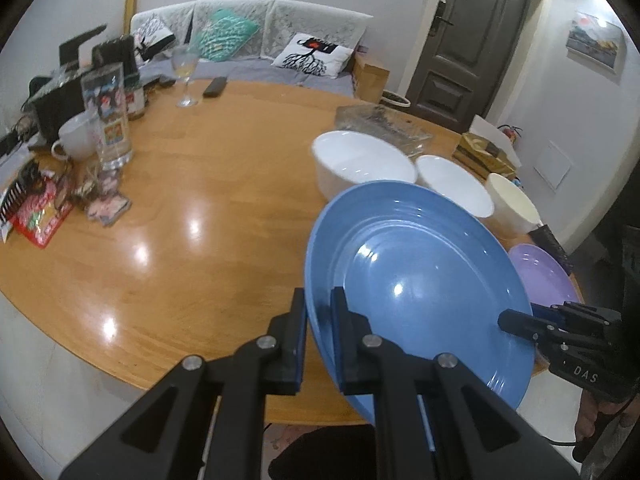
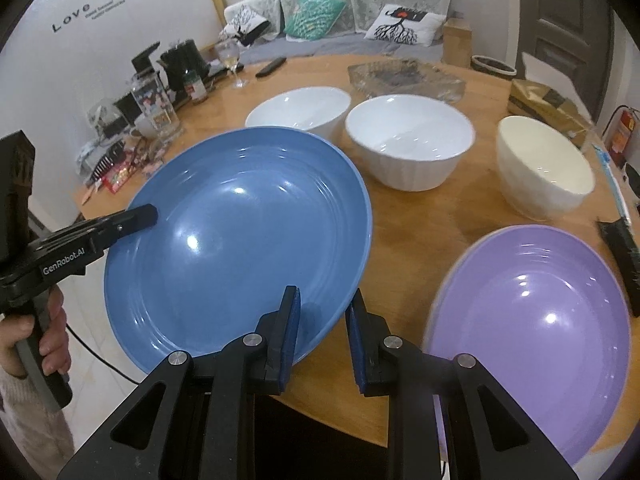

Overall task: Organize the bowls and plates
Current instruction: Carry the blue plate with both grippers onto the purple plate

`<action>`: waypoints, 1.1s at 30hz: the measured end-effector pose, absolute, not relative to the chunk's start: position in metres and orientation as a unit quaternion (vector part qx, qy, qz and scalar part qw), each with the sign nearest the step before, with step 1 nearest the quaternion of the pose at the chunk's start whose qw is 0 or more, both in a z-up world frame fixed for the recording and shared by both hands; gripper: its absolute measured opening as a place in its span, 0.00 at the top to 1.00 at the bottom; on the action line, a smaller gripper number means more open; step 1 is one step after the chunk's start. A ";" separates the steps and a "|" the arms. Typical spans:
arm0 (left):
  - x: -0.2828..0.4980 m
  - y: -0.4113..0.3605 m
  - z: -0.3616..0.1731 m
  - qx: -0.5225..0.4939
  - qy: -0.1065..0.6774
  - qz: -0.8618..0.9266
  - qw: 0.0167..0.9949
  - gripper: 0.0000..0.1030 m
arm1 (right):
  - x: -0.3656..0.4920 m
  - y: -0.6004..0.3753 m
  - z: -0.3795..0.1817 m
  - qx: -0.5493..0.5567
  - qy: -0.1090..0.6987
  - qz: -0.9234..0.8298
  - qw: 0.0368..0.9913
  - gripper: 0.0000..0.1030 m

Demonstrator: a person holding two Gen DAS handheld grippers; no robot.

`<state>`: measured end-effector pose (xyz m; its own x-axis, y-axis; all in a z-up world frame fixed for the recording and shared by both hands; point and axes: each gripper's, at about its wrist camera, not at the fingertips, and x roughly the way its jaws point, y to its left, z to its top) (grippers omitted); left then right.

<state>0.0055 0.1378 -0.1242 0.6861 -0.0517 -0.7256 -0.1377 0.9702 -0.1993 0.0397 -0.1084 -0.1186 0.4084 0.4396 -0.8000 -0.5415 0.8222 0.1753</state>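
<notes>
A round, glossy wooden desk (image 2: 420,208) is standing before a grey sofa with cushions (image 1: 256,40). The left gripper (image 1: 319,316) is pinching the rim of a large glossy blue ceramic plate (image 1: 420,280) with ringed grooves, its jaws closed tight on the edge and holding the plate tilted above the desk's near edge. The right gripper (image 2: 322,312) is straddling the plate's opposite rim, jaws slightly apart and not yet gripping. Just beside the blue plate, a lilac ceramic plate (image 2: 536,328) is lying flat on the desk. Behind them, two white ceramic bowls (image 2: 304,110) (image 2: 408,140) and a cream ceramic bowl (image 2: 544,164) are sitting in a row.
</notes>
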 end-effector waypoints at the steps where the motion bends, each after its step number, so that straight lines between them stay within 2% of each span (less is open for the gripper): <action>1: 0.006 0.133 -0.121 -0.116 0.394 0.022 0.912 0.91 | 0.039 -0.112 -0.116 -0.054 0.455 0.292 0.839 0.83; 15: 0.043 0.034 -0.097 -0.059 0.404 -0.036 0.912 0.91 | 0.039 -0.213 -0.098 -0.015 0.424 0.244 0.872 0.83; 33: 0.083 -0.078 -0.122 0.004 0.452 -0.098 0.887 0.88 | 0.034 -0.317 -0.114 0.022 0.424 0.164 0.891 0.82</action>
<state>0.0829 -0.0775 -0.1221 0.5729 -0.1702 -0.8018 0.1767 0.9809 -0.0820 0.0343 -0.3175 -0.1143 0.5873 0.3101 -0.7476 -0.2733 0.9454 0.1774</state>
